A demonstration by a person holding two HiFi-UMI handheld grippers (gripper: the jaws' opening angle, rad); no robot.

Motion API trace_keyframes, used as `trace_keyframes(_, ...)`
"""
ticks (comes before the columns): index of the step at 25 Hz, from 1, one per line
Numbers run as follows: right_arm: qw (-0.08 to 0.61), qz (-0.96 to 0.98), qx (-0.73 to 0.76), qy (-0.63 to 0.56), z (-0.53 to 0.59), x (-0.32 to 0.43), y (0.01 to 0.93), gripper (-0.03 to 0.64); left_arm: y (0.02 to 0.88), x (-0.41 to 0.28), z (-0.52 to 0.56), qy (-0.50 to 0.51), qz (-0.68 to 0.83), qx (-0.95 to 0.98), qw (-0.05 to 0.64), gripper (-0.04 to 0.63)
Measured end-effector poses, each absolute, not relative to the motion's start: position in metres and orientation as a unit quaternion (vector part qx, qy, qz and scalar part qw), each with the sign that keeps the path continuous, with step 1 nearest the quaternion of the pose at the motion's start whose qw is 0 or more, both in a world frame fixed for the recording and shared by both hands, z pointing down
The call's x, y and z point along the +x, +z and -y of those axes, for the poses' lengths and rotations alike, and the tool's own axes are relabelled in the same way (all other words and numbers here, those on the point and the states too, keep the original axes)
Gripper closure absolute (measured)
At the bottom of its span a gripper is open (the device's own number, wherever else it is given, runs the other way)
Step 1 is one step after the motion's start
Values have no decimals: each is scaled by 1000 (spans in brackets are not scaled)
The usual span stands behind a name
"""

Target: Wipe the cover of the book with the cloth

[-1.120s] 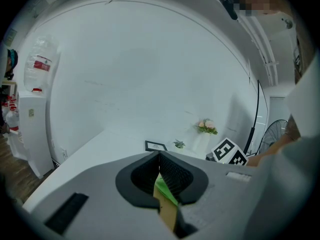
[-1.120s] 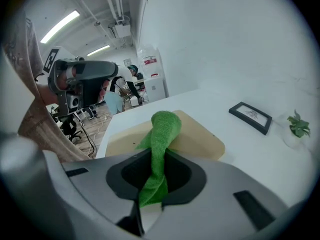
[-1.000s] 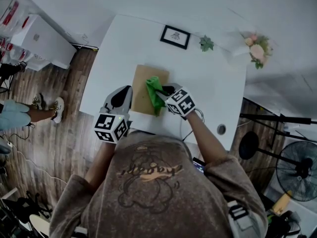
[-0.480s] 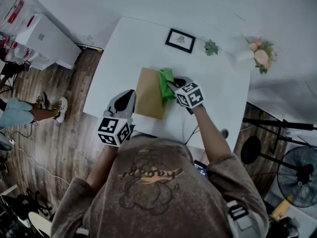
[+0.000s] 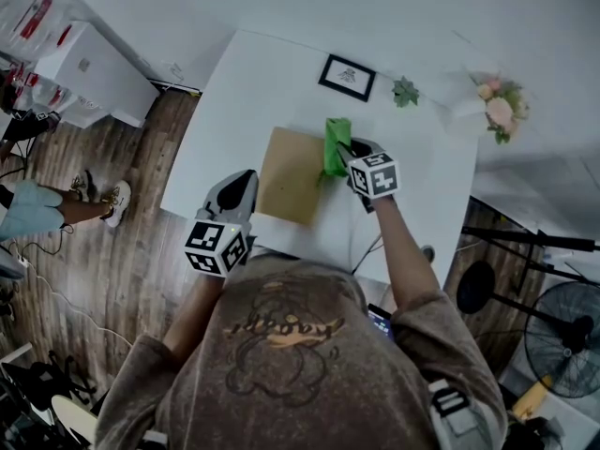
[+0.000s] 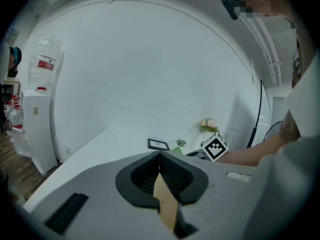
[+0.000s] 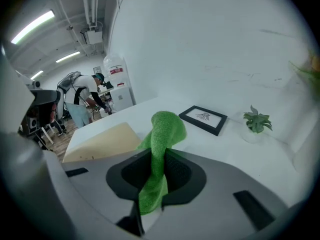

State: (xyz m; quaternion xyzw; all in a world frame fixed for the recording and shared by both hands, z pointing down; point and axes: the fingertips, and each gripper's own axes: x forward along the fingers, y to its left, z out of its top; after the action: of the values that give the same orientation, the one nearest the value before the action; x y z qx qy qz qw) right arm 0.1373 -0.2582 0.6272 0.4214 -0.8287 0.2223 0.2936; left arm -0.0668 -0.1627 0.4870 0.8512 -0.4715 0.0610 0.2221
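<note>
A tan book (image 5: pixel 289 178) lies flat on the white table (image 5: pixel 234 92). My right gripper (image 5: pixel 343 154) is shut on a green cloth (image 5: pixel 336 143), which hangs over the book's far right corner. In the right gripper view the cloth (image 7: pixel 162 131) bunches up out of the jaws of the right gripper (image 7: pixel 160 158), with the book (image 7: pixel 100 141) to the left. My left gripper (image 5: pixel 247 180) sits at the book's near left edge. In the left gripper view the left gripper (image 6: pixel 159 156) is shut, with a tan strip of the book (image 6: pixel 165 203) pinched between its pads.
A black picture frame (image 5: pixel 346 71), a small plant (image 5: pixel 405 91) and a bunch of flowers (image 5: pixel 497 106) stand along the table's far side. A white cabinet (image 5: pixel 89 73) and a person's legs (image 5: pixel 56 209) are on the left, a fan (image 5: pixel 562 331) on the right.
My right gripper has carried the cloth away from me along the book's right side to its far right corner. The left gripper has stayed at the book's near left edge.
</note>
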Motion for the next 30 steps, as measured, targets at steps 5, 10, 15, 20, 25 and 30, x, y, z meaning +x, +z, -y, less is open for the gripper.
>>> trace_keyframes(5, 251, 846, 407, 235, 238, 127, 596, 555, 485, -64, 162, 57, 466, 855, 222, 591)
trace_keyframes(10, 220, 876, 359, 236, 201, 89, 566, 555, 480, -61, 161, 52, 460, 859, 220, 591)
trace_keyframes(15, 201, 894, 312, 251, 165, 51, 557, 555, 477, -64, 159, 46, 468, 855, 218, 591)
trace_keyframes(20, 206, 900, 275, 266, 131, 16, 567, 555, 475, -75, 153, 42, 479, 850, 216, 591)
trace_keyframes(25, 208, 904, 248, 280, 107, -17, 576, 555, 471, -89, 147, 38, 492, 843, 214, 591)
trace_keyframes(30, 232, 902, 238, 276, 100, -35, 593, 555, 470, -101, 142, 36, 502, 837, 214, 591)
